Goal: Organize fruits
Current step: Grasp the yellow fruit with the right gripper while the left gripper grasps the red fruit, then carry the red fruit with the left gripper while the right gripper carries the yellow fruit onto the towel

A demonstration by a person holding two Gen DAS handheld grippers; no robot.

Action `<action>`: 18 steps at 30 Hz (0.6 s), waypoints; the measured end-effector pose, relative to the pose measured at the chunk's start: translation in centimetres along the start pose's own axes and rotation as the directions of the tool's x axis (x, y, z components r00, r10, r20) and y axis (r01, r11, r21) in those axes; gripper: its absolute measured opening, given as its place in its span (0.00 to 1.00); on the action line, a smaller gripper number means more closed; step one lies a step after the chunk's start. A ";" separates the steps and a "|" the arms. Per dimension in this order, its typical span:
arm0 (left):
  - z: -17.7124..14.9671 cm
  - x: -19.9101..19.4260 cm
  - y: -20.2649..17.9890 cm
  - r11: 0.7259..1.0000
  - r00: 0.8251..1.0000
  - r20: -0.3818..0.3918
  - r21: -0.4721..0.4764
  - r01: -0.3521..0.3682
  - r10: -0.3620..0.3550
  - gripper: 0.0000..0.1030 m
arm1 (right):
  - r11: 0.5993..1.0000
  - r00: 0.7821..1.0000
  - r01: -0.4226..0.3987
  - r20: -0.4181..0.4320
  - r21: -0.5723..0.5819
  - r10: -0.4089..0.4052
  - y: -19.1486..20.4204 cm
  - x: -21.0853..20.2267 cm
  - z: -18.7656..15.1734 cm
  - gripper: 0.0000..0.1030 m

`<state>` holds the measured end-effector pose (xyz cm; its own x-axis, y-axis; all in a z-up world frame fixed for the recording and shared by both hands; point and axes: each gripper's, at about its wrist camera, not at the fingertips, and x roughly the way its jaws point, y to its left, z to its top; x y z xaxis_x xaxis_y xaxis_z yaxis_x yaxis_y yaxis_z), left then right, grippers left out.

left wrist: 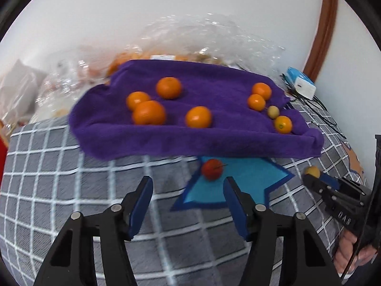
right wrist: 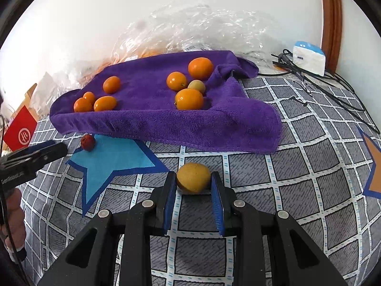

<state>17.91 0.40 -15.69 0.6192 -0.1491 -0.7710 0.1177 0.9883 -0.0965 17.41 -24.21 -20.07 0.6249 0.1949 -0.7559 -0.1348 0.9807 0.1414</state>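
Observation:
A purple towel (left wrist: 166, 140) (right wrist: 166, 124) lies on the checked bedcover, with several oranges on it such as one (left wrist: 198, 117) and another (right wrist: 189, 99), plus a small pale yellow fruit (left wrist: 273, 112) (right wrist: 196, 86). A small red fruit (left wrist: 212, 169) (right wrist: 87, 142) sits on a blue star patch (left wrist: 250, 181) (right wrist: 114, 159). My left gripper (left wrist: 188, 180) (right wrist: 54, 147) is open and holds nothing; the red fruit lies just beyond its right fingertip. My right gripper (right wrist: 193, 175) (left wrist: 319, 183) is shut on a yellow fruit (right wrist: 193, 177) (left wrist: 313, 171) near the bedcover.
Crinkled clear plastic bags (left wrist: 209, 38) (right wrist: 202, 28) lie behind the towel against the white wall. A white and blue box (left wrist: 301, 82) (right wrist: 308, 57) with black cables (right wrist: 333, 83) sits at the back right. A red packet (right wrist: 20, 131) stands at the left. A hand (left wrist: 352, 255) holds the right gripper.

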 end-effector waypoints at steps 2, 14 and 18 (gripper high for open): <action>0.2 0.7 -0.8 1.000 1.000 -0.012 0.023 -0.005 0.006 0.51 | 1.000 1.000 0.002 0.001 -0.003 -0.002 0.0 0.0 0.0 0.28; 0.6 3.3 -2.2 1.000 0.999 -0.039 0.018 0.009 -0.008 0.24 | 1.000 1.000 -0.024 0.002 0.002 0.024 -0.2 0.0 0.0 0.28; 0.4 3.1 -2.4 0.999 1.000 -0.025 0.038 0.001 0.000 0.21 | 0.999 0.999 -0.036 0.004 0.012 0.036 -0.4 0.1 0.0 0.28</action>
<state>19.86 -2.42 -17.59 0.5995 -0.1484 -0.7865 0.1479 0.9863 -0.0733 17.53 -24.54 -20.13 0.6224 0.2305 -0.7480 -0.1484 0.9731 0.1764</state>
